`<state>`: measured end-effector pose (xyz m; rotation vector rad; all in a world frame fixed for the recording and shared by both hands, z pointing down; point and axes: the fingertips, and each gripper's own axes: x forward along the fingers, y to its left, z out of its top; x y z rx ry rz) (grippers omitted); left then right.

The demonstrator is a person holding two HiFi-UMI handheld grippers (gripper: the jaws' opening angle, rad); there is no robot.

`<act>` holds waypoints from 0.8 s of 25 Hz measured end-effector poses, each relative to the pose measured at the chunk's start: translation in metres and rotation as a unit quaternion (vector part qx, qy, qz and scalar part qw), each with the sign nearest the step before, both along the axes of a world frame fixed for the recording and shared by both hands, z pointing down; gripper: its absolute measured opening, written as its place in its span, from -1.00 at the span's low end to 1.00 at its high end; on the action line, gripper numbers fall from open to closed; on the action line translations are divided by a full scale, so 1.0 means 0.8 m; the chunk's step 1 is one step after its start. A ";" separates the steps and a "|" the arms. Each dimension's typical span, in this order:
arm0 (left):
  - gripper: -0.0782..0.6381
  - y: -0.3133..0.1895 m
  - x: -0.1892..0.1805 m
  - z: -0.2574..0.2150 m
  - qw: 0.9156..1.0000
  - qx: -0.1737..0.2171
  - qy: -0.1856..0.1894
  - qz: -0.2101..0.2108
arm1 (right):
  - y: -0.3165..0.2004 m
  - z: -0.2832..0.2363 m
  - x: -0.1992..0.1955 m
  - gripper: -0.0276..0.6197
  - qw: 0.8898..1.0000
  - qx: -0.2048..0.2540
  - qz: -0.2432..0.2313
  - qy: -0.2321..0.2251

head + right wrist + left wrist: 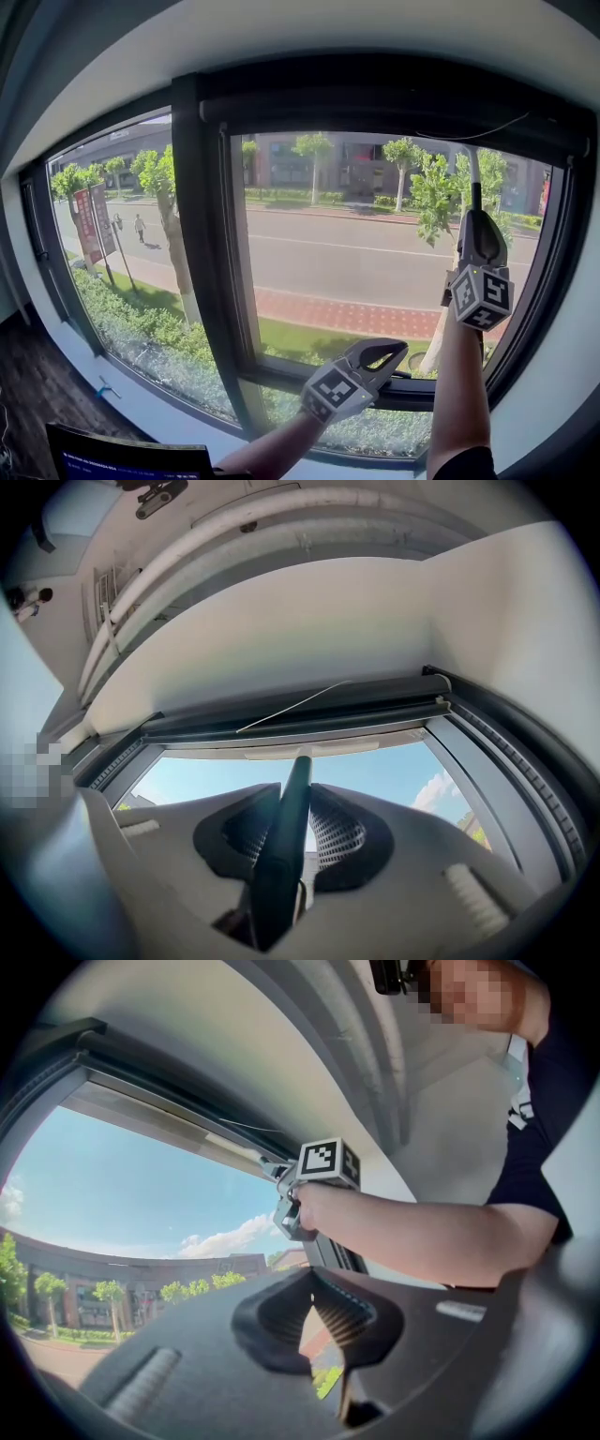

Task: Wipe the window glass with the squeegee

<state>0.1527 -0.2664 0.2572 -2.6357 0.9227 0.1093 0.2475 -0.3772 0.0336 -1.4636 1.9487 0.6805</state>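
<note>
The slim dark-handled squeegee (281, 855) with its pale blade rises straight out of the right gripper (297, 794), whose jaws pinch the handle; the blade lies on the window glass (347, 253) above that gripper, near the top frame. The left gripper (312, 1274), lower down, is pressed together on nothing. One squeegee, two grippers, two panes split by a black metal frame (202, 234). A white wall (84, 56) surrounds the window.

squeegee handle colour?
Dark, near black: squeegee handle. Shows best in the right gripper view.

Floor (26, 398): dark wood, seen at 8 o'clock.
On it: small blue item (103, 388) lay by the wall.
</note>
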 end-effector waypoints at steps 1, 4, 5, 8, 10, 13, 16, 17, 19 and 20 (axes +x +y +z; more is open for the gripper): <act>-0.78 0.000 0.000 0.001 1.000 0.000 -0.001 0.000 | -0.002 0.001 0.000 -0.61 1.000 0.000 0.003 0.000; -0.78 -0.001 -0.002 0.002 1.000 0.000 0.000 0.000 | -0.004 0.002 -0.002 -0.61 1.000 0.005 0.007 -0.003; -0.78 -0.001 -0.003 0.002 1.000 0.001 0.001 0.000 | -0.004 0.001 -0.002 -0.61 1.000 0.007 0.008 -0.003; -0.78 -0.001 -0.005 0.000 1.000 0.002 0.004 0.000 | -0.005 0.004 -0.002 -0.61 1.000 0.008 0.006 -0.004; -0.78 0.000 -0.006 0.001 1.000 0.001 0.007 0.000 | -0.005 0.007 -0.001 -0.61 1.000 0.008 0.004 -0.002; -0.78 0.002 -0.007 0.004 1.000 -0.001 0.007 0.002 | -0.002 0.012 -0.001 -0.61 1.000 0.007 0.001 -0.001; -0.78 0.004 -0.006 0.008 1.000 -0.002 0.004 0.003 | -0.003 0.019 -0.002 -0.61 1.000 0.003 -0.001 0.000; -0.78 0.005 -0.006 0.008 1.000 -0.002 0.001 0.003 | -0.003 0.023 -0.002 -0.61 1.000 -0.001 -0.002 0.001; -0.78 0.008 -0.006 0.009 1.000 0.000 -0.001 0.004 | -0.006 0.032 -0.002 -0.61 1.000 -0.012 -0.003 0.002; -0.78 0.009 -0.006 0.010 1.000 0.000 -0.001 0.005 | -0.007 0.037 -0.002 -0.61 1.000 -0.015 -0.003 0.001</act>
